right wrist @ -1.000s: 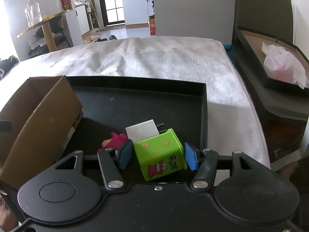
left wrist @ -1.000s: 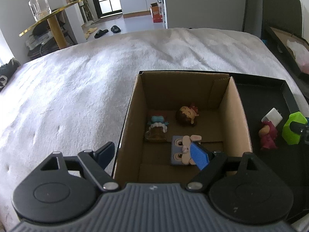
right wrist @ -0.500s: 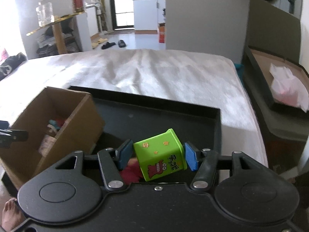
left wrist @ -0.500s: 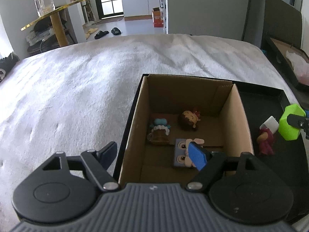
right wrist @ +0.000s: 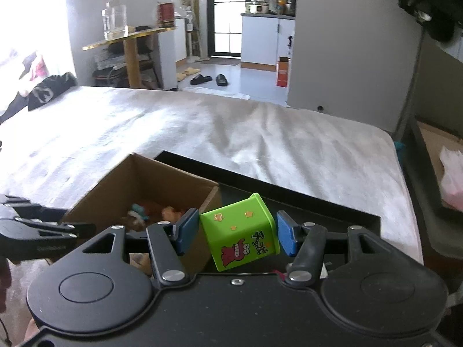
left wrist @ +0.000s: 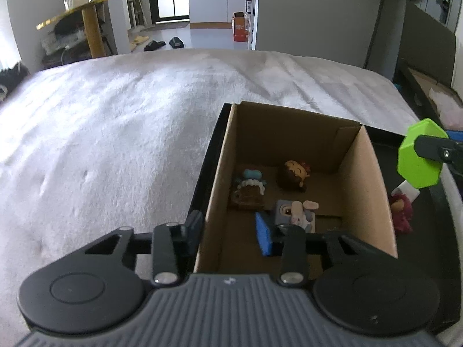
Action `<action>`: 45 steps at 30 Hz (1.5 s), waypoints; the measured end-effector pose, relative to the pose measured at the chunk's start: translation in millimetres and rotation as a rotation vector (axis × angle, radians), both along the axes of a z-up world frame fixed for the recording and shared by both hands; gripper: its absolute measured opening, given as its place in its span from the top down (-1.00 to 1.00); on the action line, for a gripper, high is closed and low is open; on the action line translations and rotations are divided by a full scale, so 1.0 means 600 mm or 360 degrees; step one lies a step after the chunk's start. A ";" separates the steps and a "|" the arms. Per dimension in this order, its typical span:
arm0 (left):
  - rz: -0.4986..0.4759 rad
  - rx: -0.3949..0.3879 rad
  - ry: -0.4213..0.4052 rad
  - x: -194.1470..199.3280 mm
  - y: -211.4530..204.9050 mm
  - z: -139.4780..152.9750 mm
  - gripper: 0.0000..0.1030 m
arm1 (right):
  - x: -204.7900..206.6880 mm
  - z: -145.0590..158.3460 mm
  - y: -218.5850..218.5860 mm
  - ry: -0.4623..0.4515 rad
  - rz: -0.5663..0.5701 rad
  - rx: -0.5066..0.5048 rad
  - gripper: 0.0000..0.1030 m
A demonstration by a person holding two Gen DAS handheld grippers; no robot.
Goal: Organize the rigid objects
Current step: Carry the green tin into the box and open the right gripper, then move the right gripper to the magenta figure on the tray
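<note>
Tongs of the left gripper (left wrist: 228,232) sit lowest in the left wrist view, pitched steeply down over the near left corner of the cardboard box (left wrist: 373,199). Its jaws are closing astride the box's left wall, the dark pad outside, the blue pad inside; whether the pads already press the cardboard cannot be told. Just past the blue pad, on the box floor, lies a grey block toy with a pale bunny figure (left wrist: 295,214). Further in rest a small brown figure with a blue bow (left wrist: 250,186) and a brown-haired head figure (left wrist: 293,172), near each other but apart.

Right of the box, on the black tray (left wrist: 439,202) that carries it, lies a dark red plush-like figure (left wrist: 400,211), with a white object (left wrist: 409,192) touching its far side. Above them the right tongs (right wrist: 238,235) hold a green cube (right wrist: 241,231), clamped between two blue pads and lifted clear of the tray, tilted so that a printed red cartoon face and yellow characters face the camera. In the right wrist view the cube hangs just right of the box's far corner, the gripper angled downward, and the left gripper shows at the left edge beside the box.

Tray and box rest on a bed with a white fluffy cover (right wrist: 260,133). Beyond the bed stand a gold-edged side table with a glass jar (right wrist: 114,23), slippers on the floor (right wrist: 208,79) and white kitchen cabinets (right wrist: 267,40).
</note>
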State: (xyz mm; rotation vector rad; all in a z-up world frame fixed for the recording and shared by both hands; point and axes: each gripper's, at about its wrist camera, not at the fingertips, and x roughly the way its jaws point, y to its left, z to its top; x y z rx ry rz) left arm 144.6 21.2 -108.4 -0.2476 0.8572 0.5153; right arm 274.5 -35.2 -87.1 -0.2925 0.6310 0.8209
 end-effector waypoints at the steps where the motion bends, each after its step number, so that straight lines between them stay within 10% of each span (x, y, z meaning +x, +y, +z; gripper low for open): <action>1: 0.0003 -0.0004 -0.0006 -0.003 0.003 -0.001 0.38 | -0.003 0.003 0.008 -0.0004 0.0008 -0.0004 -0.10; 11: 0.0017 -0.0078 -0.0079 -0.027 0.029 -0.006 0.82 | -0.036 0.018 0.071 -0.0037 0.0117 -0.0031 -0.10; 37: 0.0032 -0.0247 -0.0163 -0.043 0.058 -0.012 0.79 | -0.094 -0.058 0.168 -0.0301 0.0247 -0.0499 -0.18; 45: 0.0026 -0.0267 -0.0160 -0.042 0.060 -0.009 0.79 | -0.088 -0.042 0.132 -0.0184 0.0175 -0.0434 -0.18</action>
